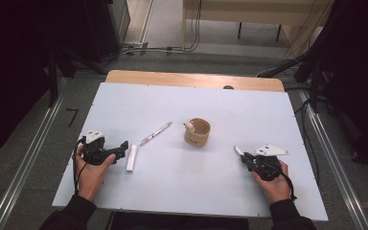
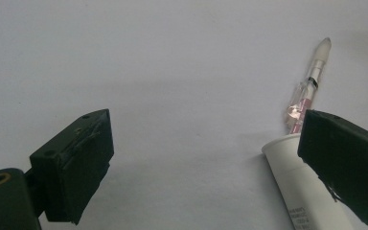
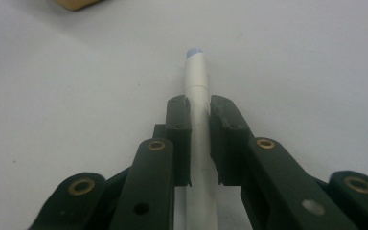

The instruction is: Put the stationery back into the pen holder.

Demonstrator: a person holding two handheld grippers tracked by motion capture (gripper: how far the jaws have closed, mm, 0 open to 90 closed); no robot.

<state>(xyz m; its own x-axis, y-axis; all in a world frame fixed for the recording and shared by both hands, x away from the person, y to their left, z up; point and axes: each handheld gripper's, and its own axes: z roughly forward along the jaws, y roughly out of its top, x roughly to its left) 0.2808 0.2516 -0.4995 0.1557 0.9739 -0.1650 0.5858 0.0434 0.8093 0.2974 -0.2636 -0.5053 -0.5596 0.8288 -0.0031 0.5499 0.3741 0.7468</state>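
The right gripper [image 3: 199,112] is clamping a slim white pen [image 3: 197,81] with a pale blue tip, lying at the table's [image 1: 182,182] near right. The left gripper [image 2: 206,158] is gaping open.

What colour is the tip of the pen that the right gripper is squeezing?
Pale blue; the rest of the pen is white. The right gripper view shows it best.

High view looks down on the whole table [image 1: 172,182]; both gripper views skim its surface closely.
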